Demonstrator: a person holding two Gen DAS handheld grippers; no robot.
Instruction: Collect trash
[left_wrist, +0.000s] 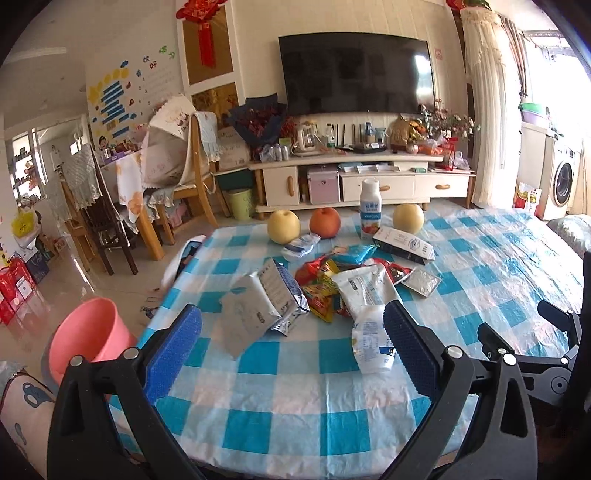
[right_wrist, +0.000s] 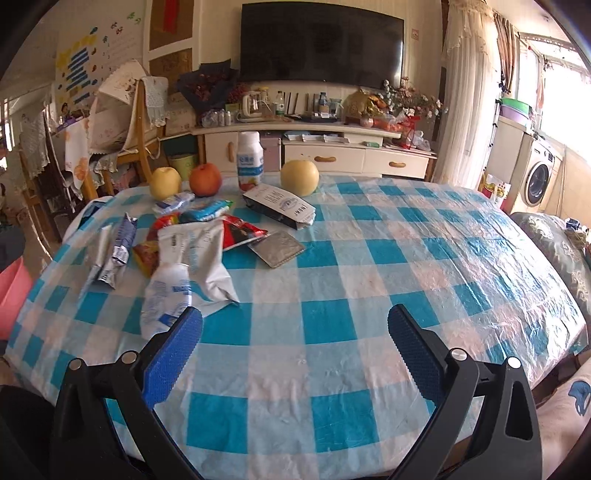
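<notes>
**Two open grippers, one heap of wrappers**

Both jaws spread wide, nothing held: left gripper (left_wrist: 291, 332) low over the near edge of the blue-and-white checked tablecloth (left_wrist: 295, 398), right gripper (right_wrist: 295, 328) over bare cloth.

Nearest piece: white squashed plastic bottle with blue label (left_wrist: 371, 341), lying just beside the left gripper's right finger (left_wrist: 410, 350), long axis running away from the tool. Left clearly closer; from the right gripper, off to the left.

Beyond it, white pouch (left_wrist: 365, 288), silver-and-blue foil carton (left_wrist: 273, 299), red and yellow wrappers (left_wrist: 319, 284) heaped together.

Pink plastic bin (left_wrist: 92, 336) on the floor left of the table; inside hidden, probably empty.
</notes>
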